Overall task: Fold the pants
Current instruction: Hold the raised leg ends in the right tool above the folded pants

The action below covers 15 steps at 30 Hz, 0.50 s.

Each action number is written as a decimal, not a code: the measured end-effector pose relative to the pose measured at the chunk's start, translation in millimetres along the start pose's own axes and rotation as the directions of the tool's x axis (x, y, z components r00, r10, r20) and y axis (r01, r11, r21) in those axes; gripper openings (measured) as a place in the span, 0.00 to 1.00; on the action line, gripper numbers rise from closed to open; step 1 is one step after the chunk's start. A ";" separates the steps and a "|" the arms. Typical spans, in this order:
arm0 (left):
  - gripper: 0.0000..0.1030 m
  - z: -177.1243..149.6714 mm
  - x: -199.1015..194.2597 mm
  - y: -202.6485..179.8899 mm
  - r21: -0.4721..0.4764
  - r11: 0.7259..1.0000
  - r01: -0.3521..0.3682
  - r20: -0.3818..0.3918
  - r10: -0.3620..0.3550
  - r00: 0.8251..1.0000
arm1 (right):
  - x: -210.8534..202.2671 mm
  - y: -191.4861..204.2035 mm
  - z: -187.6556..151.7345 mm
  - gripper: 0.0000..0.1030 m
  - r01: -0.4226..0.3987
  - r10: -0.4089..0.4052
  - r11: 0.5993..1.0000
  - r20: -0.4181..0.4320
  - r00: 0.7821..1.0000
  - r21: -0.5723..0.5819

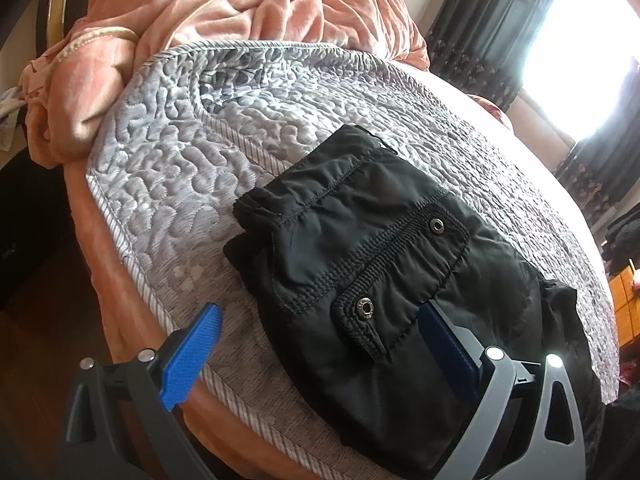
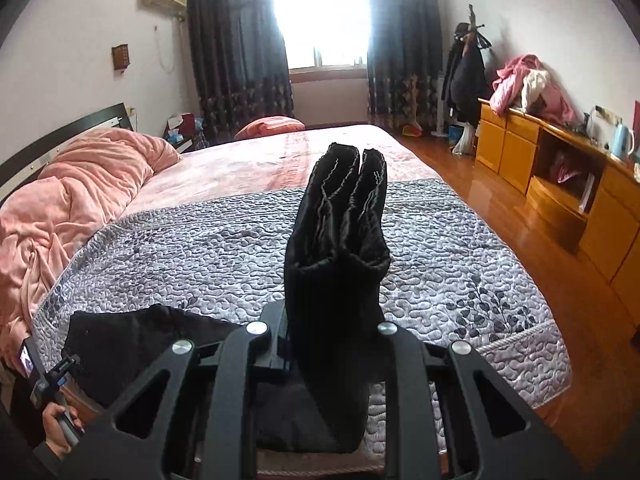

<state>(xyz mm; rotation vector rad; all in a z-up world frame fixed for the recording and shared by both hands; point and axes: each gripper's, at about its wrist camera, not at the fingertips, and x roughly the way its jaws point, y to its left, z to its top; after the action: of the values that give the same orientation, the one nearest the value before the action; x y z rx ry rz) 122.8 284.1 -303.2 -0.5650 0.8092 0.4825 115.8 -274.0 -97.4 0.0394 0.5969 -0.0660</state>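
Black pants lie folded on the grey quilted bedcover, pocket flaps with snap buttons facing up. My left gripper is open, its blue fingers spread over the near edge of the pants; the right finger rests on the cloth, the left one over the quilt. In the right wrist view my right gripper is shut on a bunched fold of the pants, which stands up between the jaws. The pads are hidden by cloth. More of the pants lies at lower left.
A pink blanket is heaped at the head of the bed. A wooden dresser with clothes on top stands at right across the wood floor. Dark curtains frame a bright window. The left hand shows at lower left.
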 end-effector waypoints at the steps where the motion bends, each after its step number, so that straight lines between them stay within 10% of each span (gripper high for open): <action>1: 0.96 0.0 0.3 -1.1 0.003 1.000 -0.002 0.000 0.002 1.000 | 0.1 2.3 0.8 0.18 0.002 -0.002 1.000 0.002 1.000 -0.011; 15: 0.96 0.2 2.3 -2.7 0.005 1.000 -0.002 -0.001 0.002 1.000 | 2.7 27.0 0.0 0.18 0.026 -0.026 0.994 0.003 1.000 -0.103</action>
<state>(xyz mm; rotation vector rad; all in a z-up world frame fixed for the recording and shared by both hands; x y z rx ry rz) 126.0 282.7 -304.1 -0.5603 0.8120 0.4823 119.9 -247.2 -98.5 -0.0681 0.5985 -0.0603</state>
